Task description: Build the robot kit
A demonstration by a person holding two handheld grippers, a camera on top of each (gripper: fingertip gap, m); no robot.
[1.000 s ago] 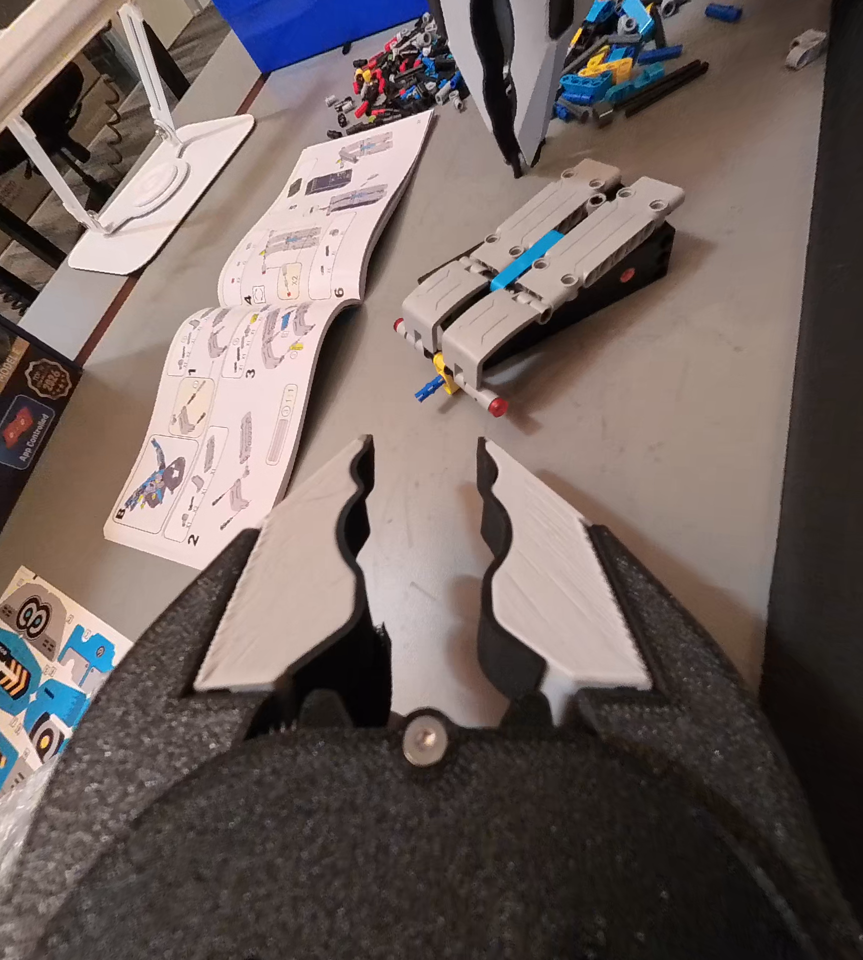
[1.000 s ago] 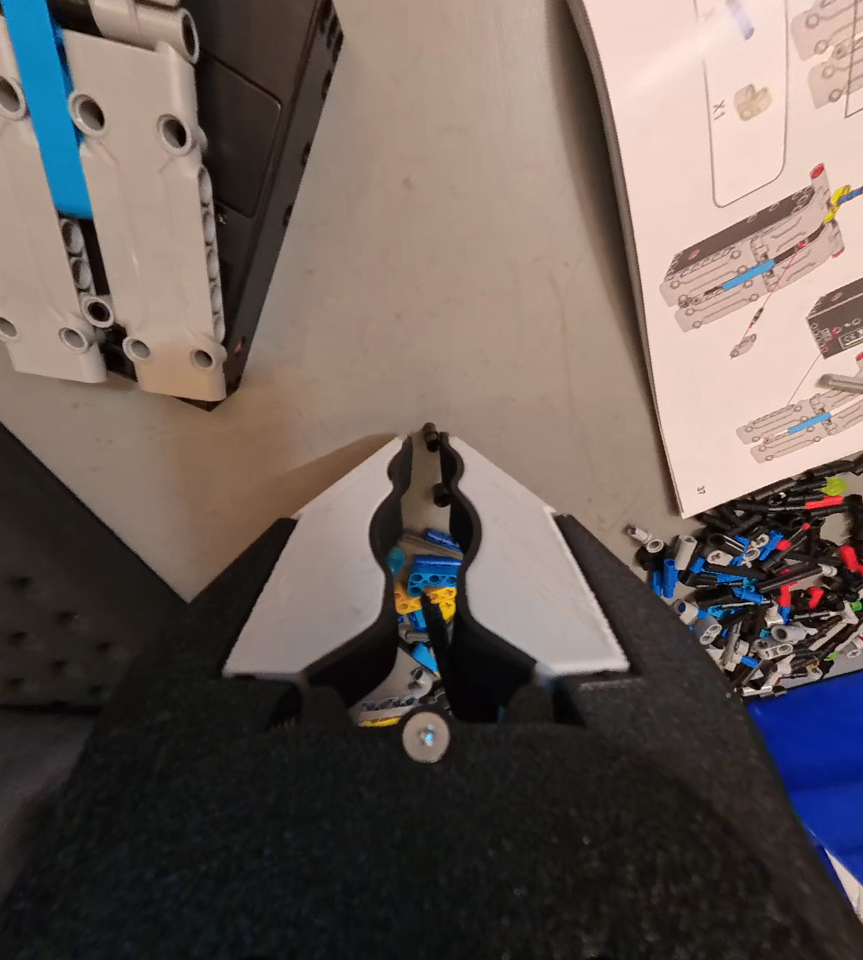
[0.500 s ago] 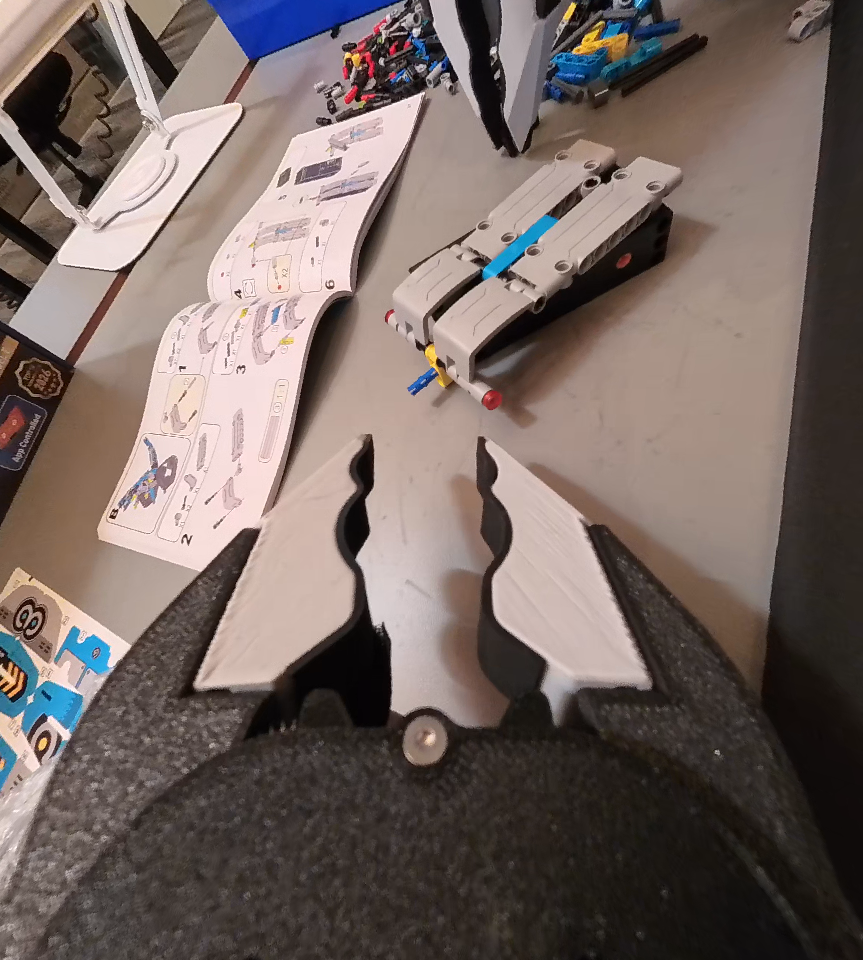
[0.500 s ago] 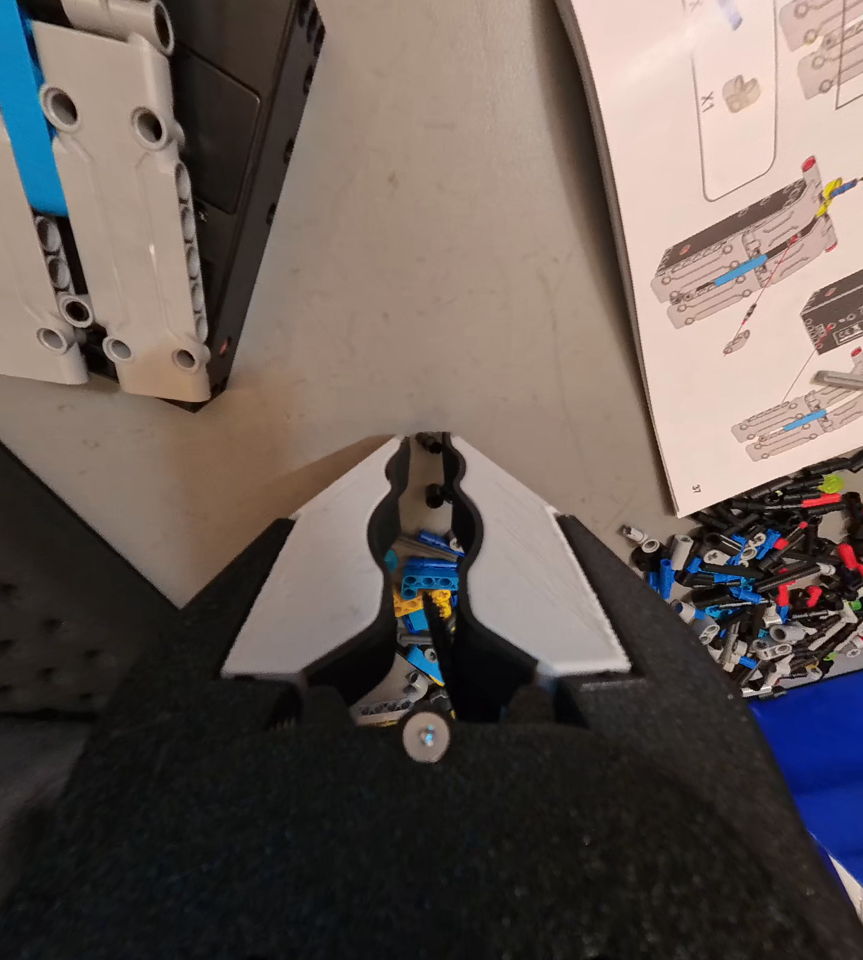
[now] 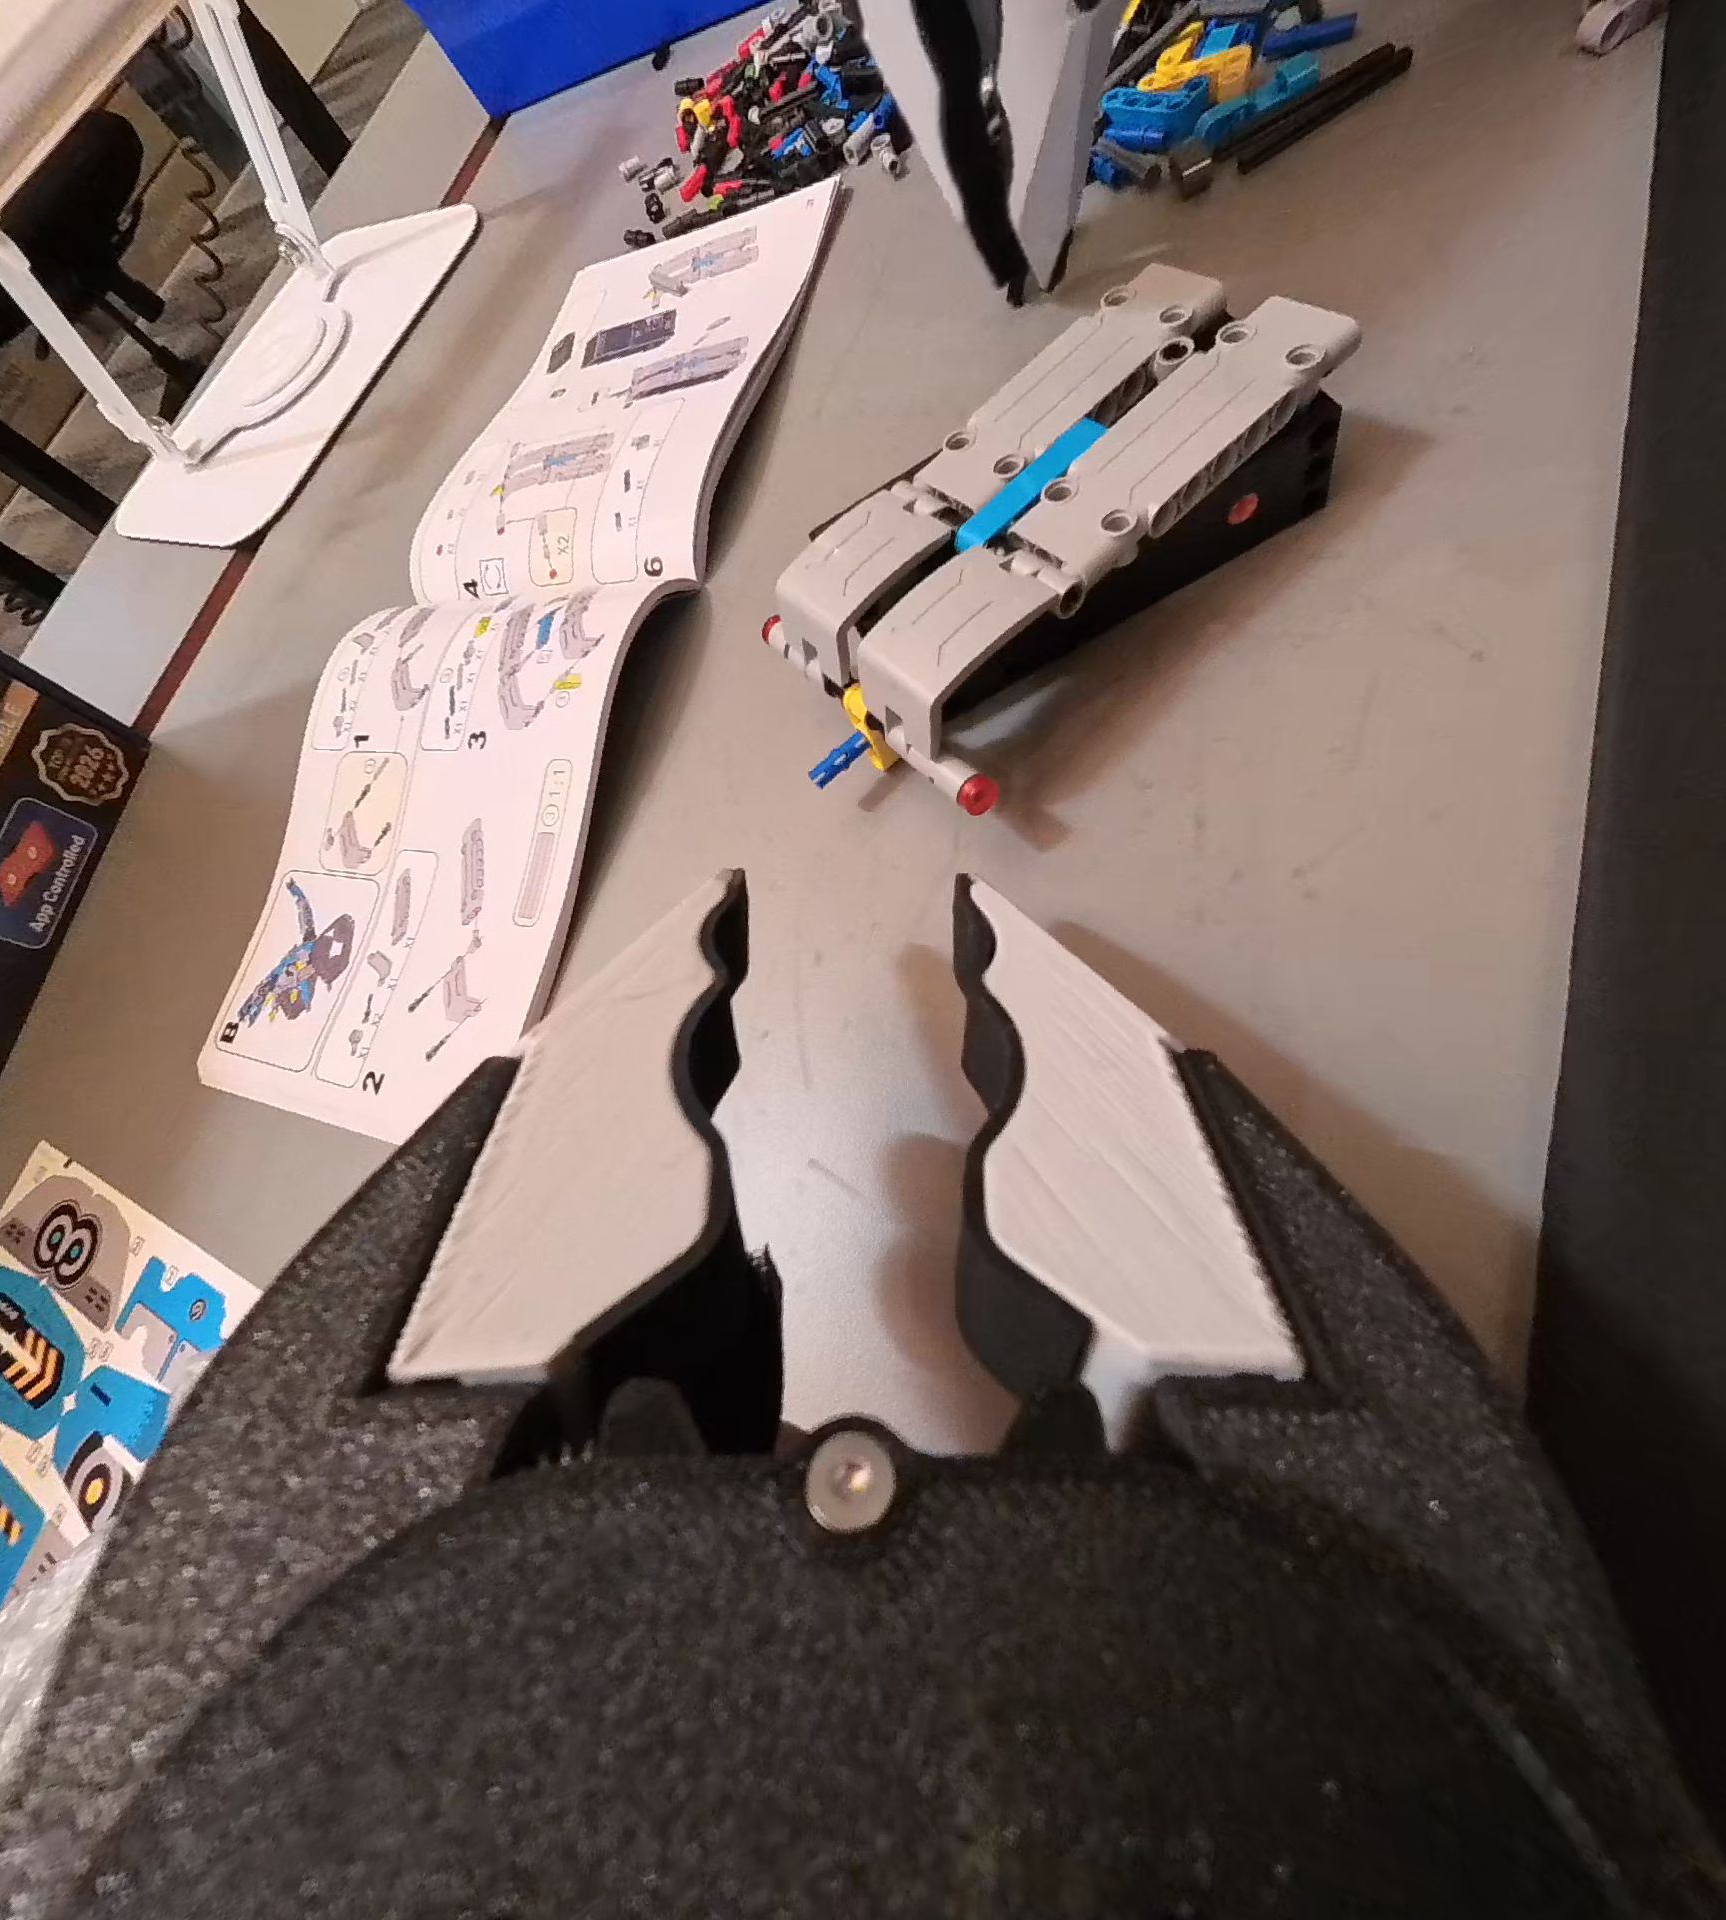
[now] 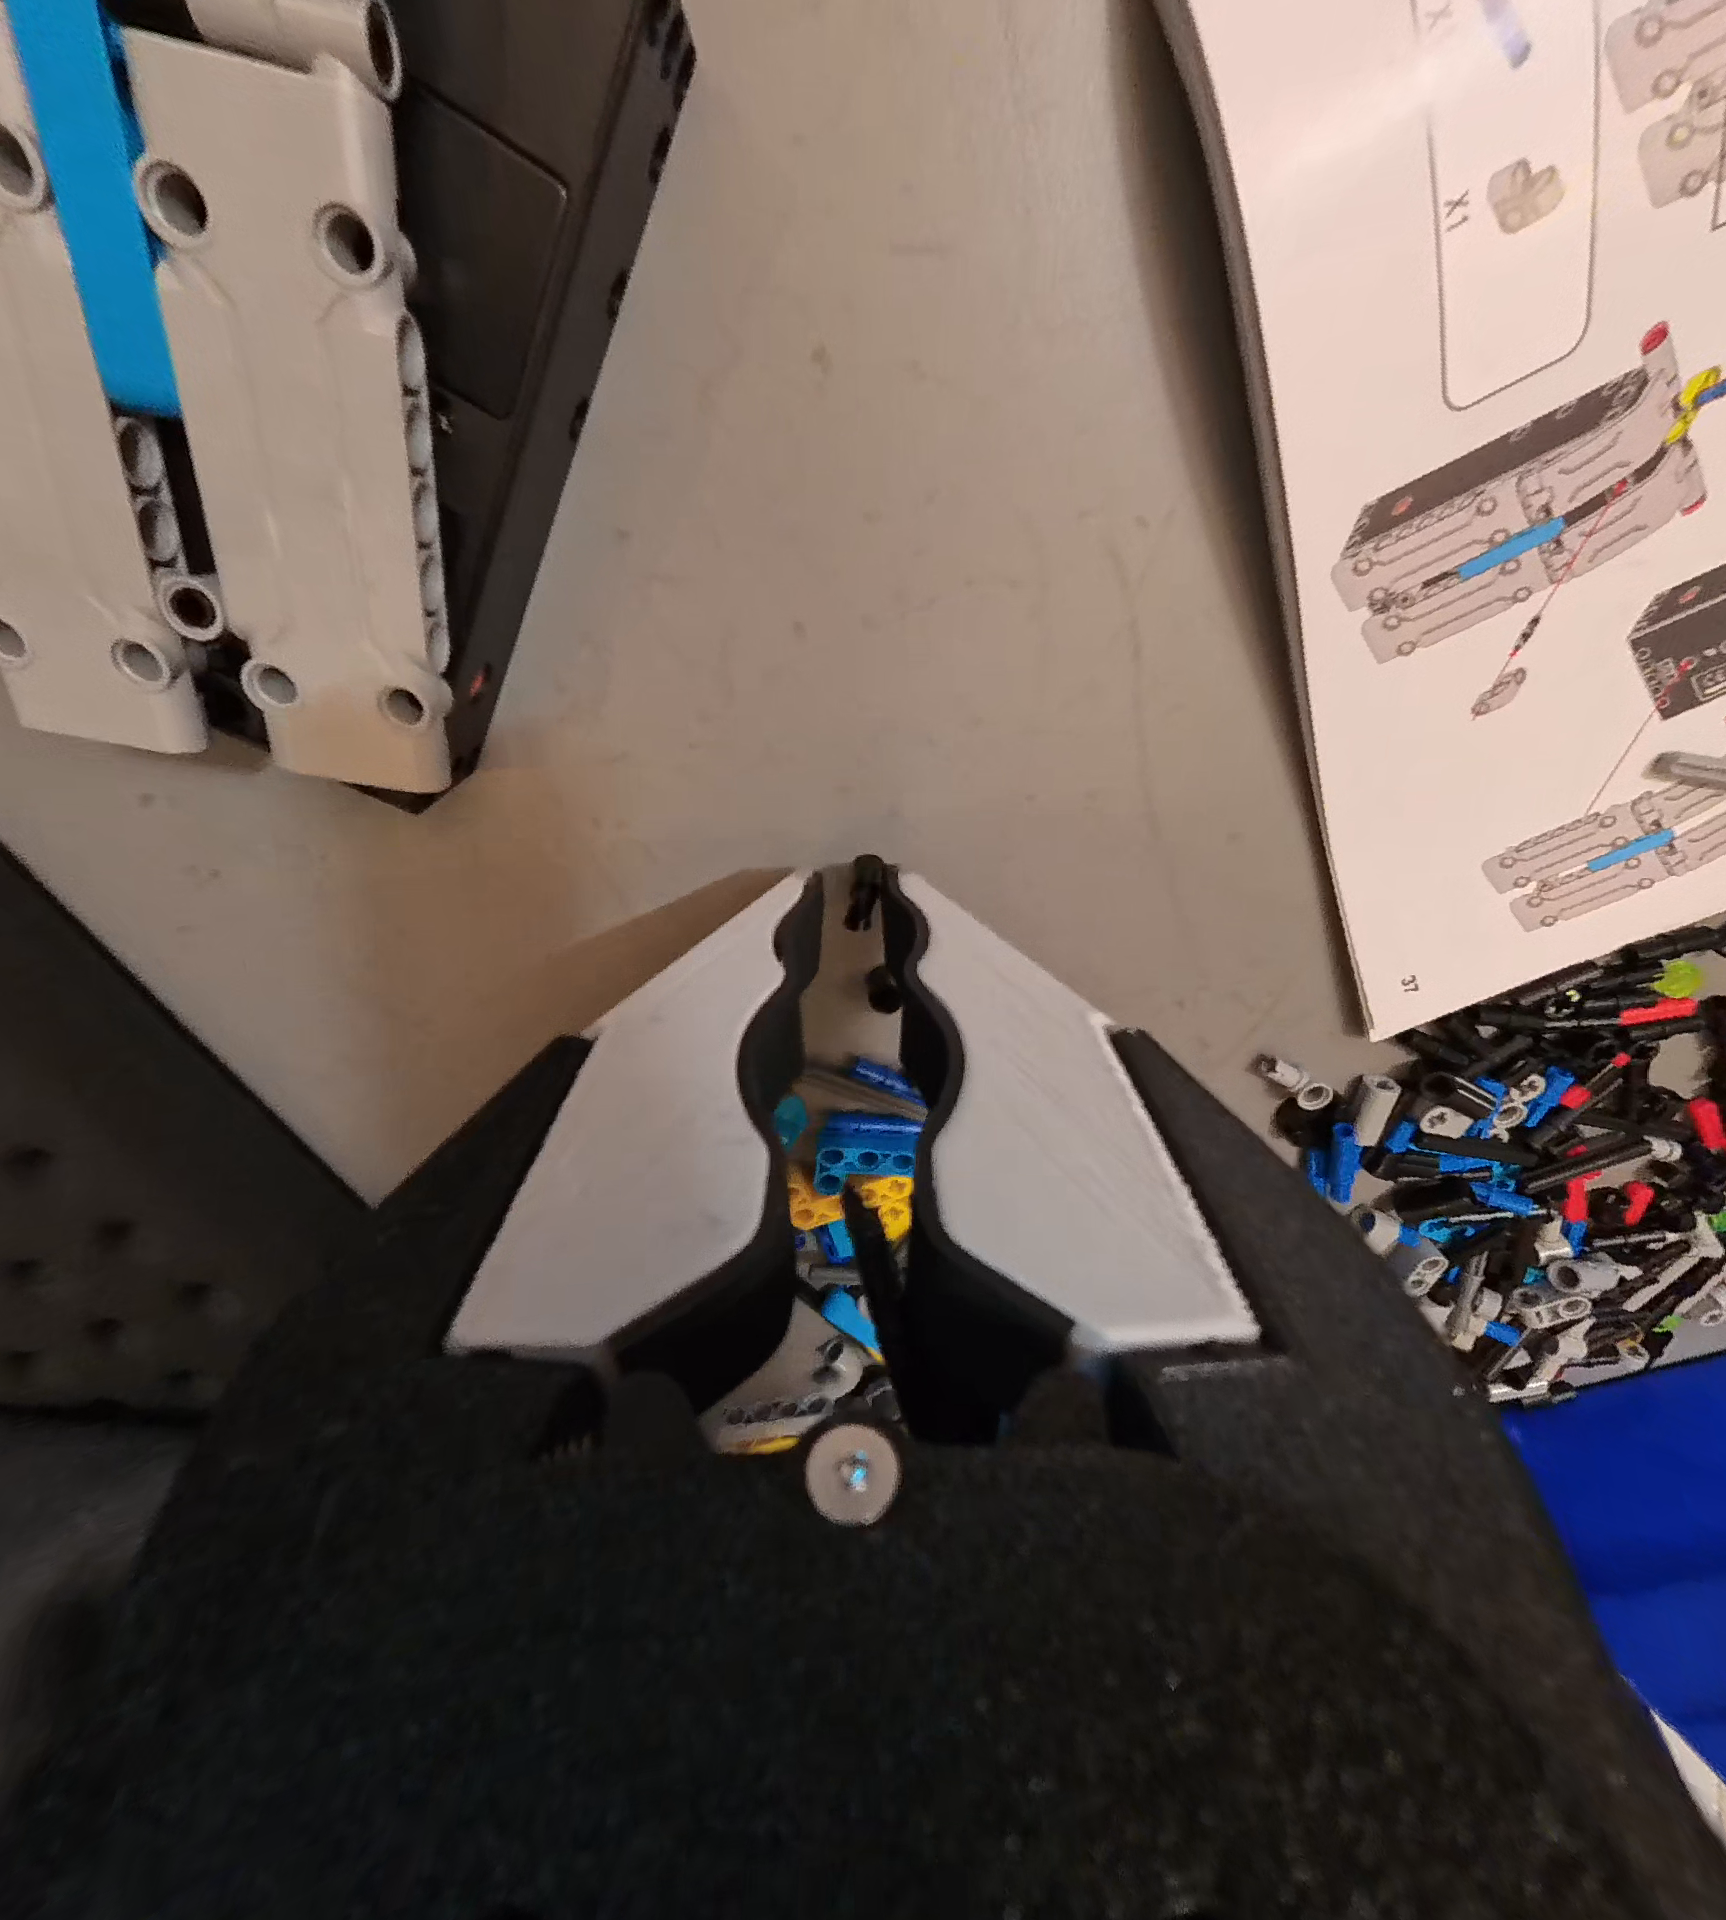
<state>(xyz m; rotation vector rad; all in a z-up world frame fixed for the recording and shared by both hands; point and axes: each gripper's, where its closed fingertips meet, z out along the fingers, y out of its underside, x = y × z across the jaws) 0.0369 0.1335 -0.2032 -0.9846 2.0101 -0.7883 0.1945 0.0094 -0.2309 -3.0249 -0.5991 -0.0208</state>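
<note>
My left gripper (image 5: pixel 843 883) is open and empty, low over the bare grey table. It points at a grey-panelled assembly (image 5: pixel 1067 488) with a blue beam on a black block, a short way ahead. My right gripper (image 6: pixel 861 896) is shut on a small black pin (image 6: pixel 866 871) held at its fingertips. It hovers just off the near end of the same assembly (image 6: pixel 246 416). It also shows in the left wrist view (image 5: pixel 1025 270), tips down beside the assembly's far end.
An open instruction booklet (image 5: pixel 547 623) (image 6: pixel 1565 416) lies beside the assembly. A pile of small pins (image 5: pixel 776 94) (image 6: pixel 1586 1174) and a blue bin (image 6: pixel 1669 1558) lie past it. There are blue and yellow parts (image 5: pixel 1202 83), a sticker sheet (image 5: pixel 38 1403), a white lamp base (image 5: pixel 298 353) and a black foam mat (image 5: pixel 1711 727). The left gripper's tips are roughly 20 cm from the right gripper's.
Both views have drifted only slightly. My right gripper stays shut on the black pin near the assembly. My left gripper stays open.
</note>
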